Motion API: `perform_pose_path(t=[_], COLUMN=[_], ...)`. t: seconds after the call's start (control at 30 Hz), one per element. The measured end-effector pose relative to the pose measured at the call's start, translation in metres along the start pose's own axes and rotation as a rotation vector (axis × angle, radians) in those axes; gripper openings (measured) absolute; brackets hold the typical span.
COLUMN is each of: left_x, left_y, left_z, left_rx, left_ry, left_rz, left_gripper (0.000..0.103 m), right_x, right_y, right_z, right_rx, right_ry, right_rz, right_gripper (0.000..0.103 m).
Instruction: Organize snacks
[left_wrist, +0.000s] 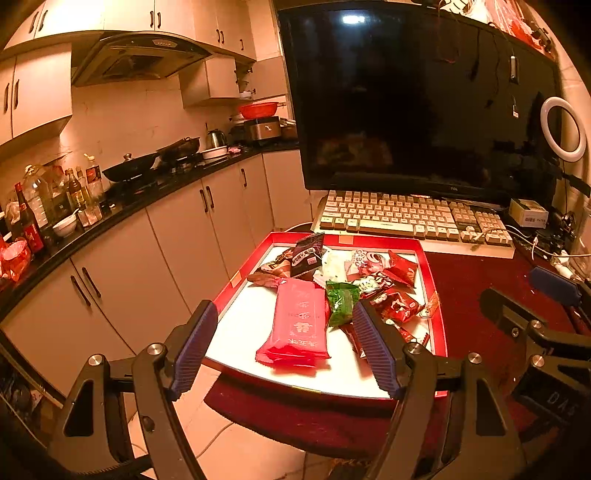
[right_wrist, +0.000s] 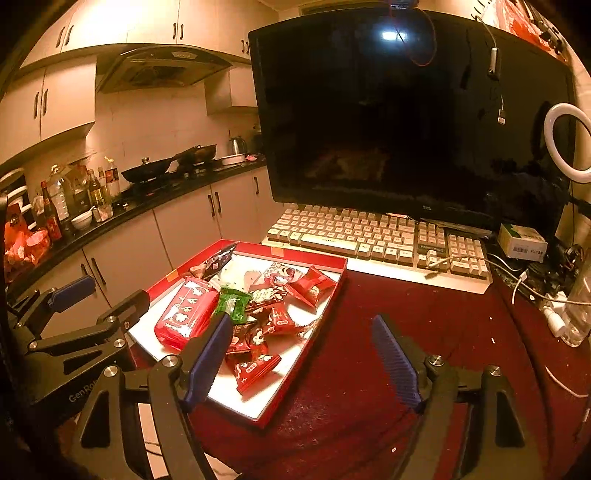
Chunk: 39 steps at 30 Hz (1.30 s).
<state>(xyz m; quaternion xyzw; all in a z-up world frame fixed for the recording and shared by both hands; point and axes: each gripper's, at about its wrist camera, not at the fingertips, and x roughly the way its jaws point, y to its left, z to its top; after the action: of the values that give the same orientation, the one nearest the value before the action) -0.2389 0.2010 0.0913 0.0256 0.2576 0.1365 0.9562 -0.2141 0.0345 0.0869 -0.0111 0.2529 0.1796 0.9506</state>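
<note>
Left hand-held gripper (left_wrist: 284, 347) agape over tray (left_wrist: 437, 332).

The snack packets (left_wrist: 295, 321) are glossy, crinkled plastic foil. The red tray (left_wrist: 436, 295) has a smooth white floor. The counter (right_wrist: 424, 332) wears matt, dark red cloth. The monitor (right_wrist: 406, 110) screen is glossy.

Both tools are alike: the left gripper (left_wrist: 284, 343) and the right gripper (right_wrist: 310, 363) have matte black angular linkage arms with triangular cut-outs, silver round pivot screws, and ribbed blue pads on the fingers (left_wrist: 194, 354). White lettering on the left one's body, at nine o'clock in the right wrist view, seems to start "GenRo".
</note>
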Motion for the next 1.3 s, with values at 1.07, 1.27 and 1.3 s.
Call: perform_pose_path(t=[1.07,1.27,1.3], left_x=[0.002,0.001,0.0], left_y=[0.011,0.008,0.008], left_z=[-0.009,-0.009,-0.009], left_rx=[-0.066,-0.058,-0.059], left_ry=[-0.008,-0.012,-0.013], left_rz=[0.048,0.042,0.041], left_gripper=[0.076,0.076,0.076], right_x=[0.003,0.003,0.003], right_y=[0.014,0.015,0.015], right_z=[-0.01,-0.01,-0.01], right_rx=[-0.048,-0.05,-0.051], right_ry=[0.021,0.022,0.021], right_rz=[0.025,0.029,0.029], right_gripper=[0.08,0.08,0.08])
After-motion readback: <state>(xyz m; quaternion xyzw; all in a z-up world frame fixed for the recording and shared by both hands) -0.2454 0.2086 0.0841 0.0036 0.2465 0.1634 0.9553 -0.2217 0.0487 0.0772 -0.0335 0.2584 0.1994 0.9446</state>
